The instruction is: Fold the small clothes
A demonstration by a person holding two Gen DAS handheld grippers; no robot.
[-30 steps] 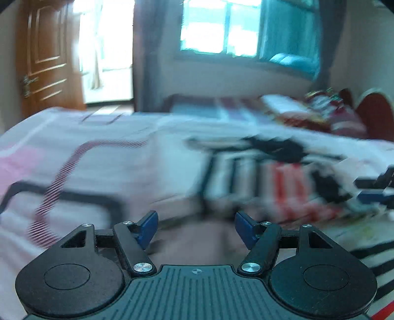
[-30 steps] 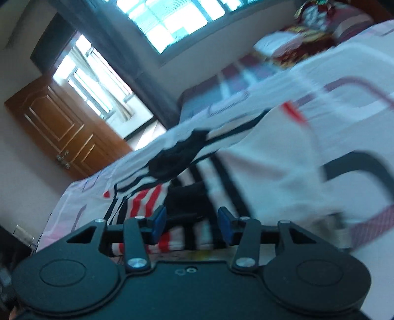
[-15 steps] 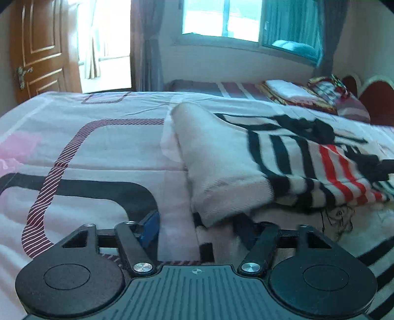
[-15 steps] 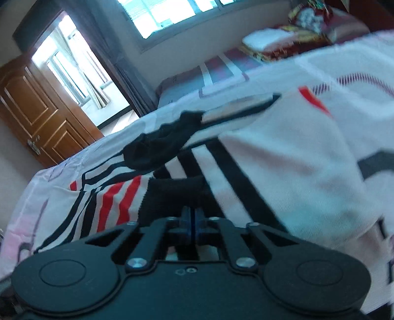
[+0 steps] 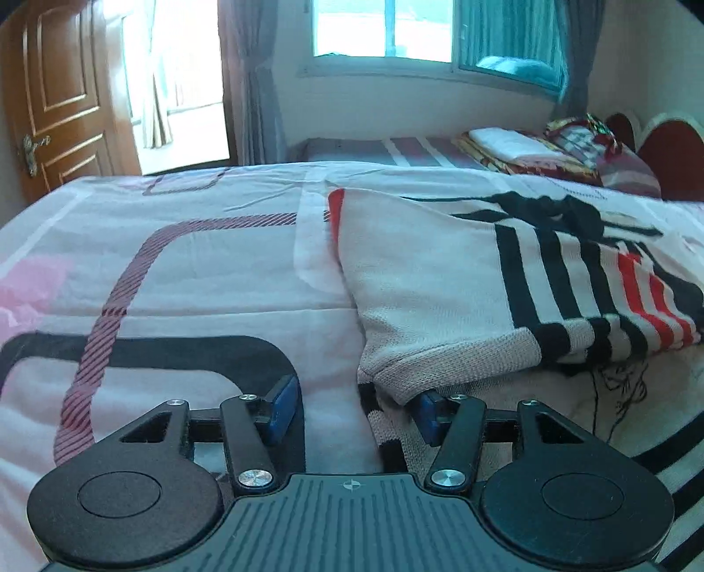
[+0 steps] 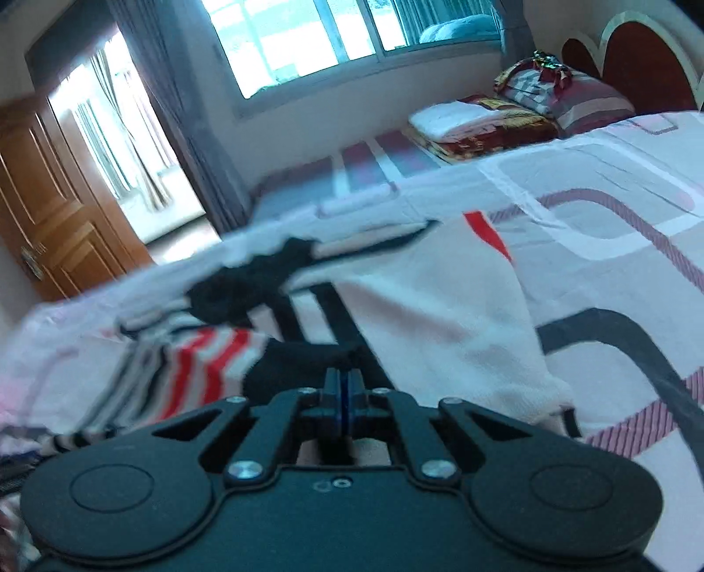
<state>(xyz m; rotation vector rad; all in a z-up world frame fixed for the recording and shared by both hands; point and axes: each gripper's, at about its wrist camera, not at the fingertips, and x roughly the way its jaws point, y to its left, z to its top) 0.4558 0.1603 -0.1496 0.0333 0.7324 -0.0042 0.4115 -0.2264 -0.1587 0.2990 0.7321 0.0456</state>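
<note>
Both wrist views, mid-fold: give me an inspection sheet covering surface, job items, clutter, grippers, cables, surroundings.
Surface: bed with pink-and-white patterned sheet, smooth where bare.
Job's things: white knit sweater with black and red stripes, a sleeve folded across the body; cuff lies at the left gripper.
Clutter: stack of folded blankets and pillows on the far bed.
Grippers: left gripper open, its blue pads either side of the sweater's edge; right gripper shut on the sweater's black part.
Cables: nothing seen.
Surroundings: brown wooden door ajar at left, window with grey curtains, red headboard.
</note>
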